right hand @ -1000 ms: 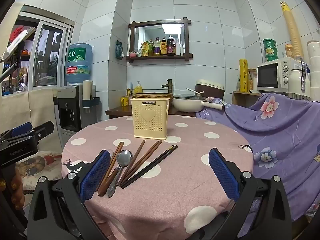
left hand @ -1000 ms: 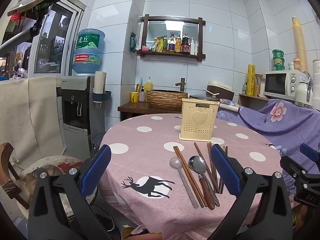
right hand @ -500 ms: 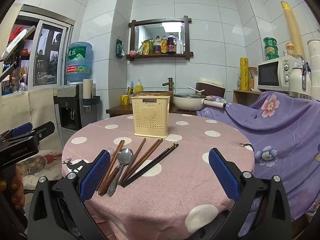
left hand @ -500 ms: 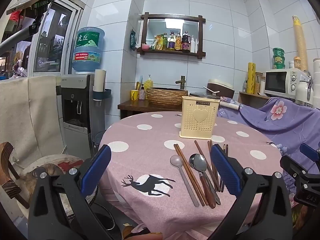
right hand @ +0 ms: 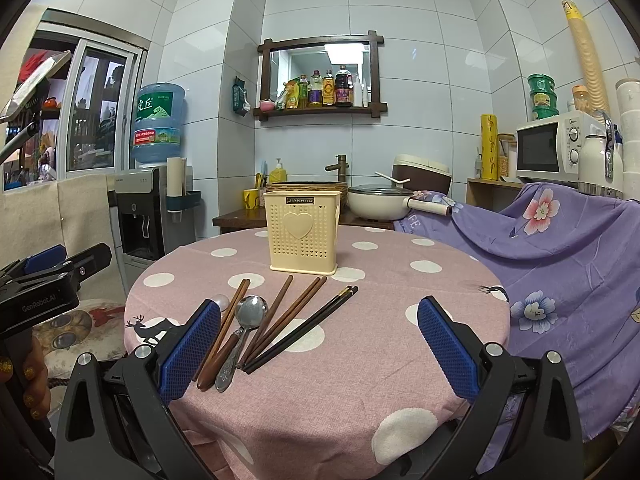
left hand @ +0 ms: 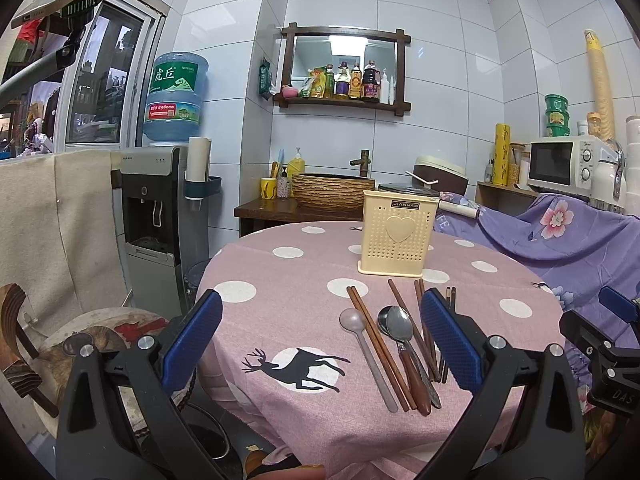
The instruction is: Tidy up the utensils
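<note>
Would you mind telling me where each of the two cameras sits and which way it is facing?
Left wrist view: sits on the left tool, above the table's near-left edge, facing the cream holder across the pink tablecloth; its open blue pads frame the view, and the right tool shows at the right edge.
Right wrist view: sits on the right tool, further right, facing the same holder; open pads, plus the left tool and a hand at left.
Shared: holder, spoons, chopsticks, tablecloth.

Each black plastic two-finger gripper (left hand: 322,338) (right hand: 319,346) carries blue textured rubber fingers (left hand: 448,338), fixed with silver screws. White "GenRobot.AI" lettering marks the left unit, lower left of the right-wrist frame.
</note>
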{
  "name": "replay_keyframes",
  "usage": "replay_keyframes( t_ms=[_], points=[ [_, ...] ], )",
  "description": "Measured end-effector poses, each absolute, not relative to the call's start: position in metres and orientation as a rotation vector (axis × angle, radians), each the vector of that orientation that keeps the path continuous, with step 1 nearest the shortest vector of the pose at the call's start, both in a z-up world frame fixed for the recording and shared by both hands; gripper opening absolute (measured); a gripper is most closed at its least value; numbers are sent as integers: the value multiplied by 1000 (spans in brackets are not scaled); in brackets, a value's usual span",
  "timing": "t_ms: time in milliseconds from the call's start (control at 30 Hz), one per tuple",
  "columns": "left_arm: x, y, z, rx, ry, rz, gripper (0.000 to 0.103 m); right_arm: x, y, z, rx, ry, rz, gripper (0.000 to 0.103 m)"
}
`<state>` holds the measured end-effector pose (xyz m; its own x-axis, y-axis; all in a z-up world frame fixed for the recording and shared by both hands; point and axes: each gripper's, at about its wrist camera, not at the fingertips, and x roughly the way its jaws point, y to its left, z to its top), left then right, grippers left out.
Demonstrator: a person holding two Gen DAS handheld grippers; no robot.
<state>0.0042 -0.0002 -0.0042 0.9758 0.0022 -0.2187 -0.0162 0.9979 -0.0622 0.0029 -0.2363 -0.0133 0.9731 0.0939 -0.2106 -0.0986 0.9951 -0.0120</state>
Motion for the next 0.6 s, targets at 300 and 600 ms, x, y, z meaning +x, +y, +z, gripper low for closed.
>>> replay_keyframes(
  t_ms=[300, 600],
  points=[
    [5, -1, -6, -63, 222, 9, 98, 3, -236, -15, -23, 214, 100, 97],
    [5, 0, -8, -65, 224, 9, 98, 4, -227, -23, -26, 220, 101, 97]
  ],
)
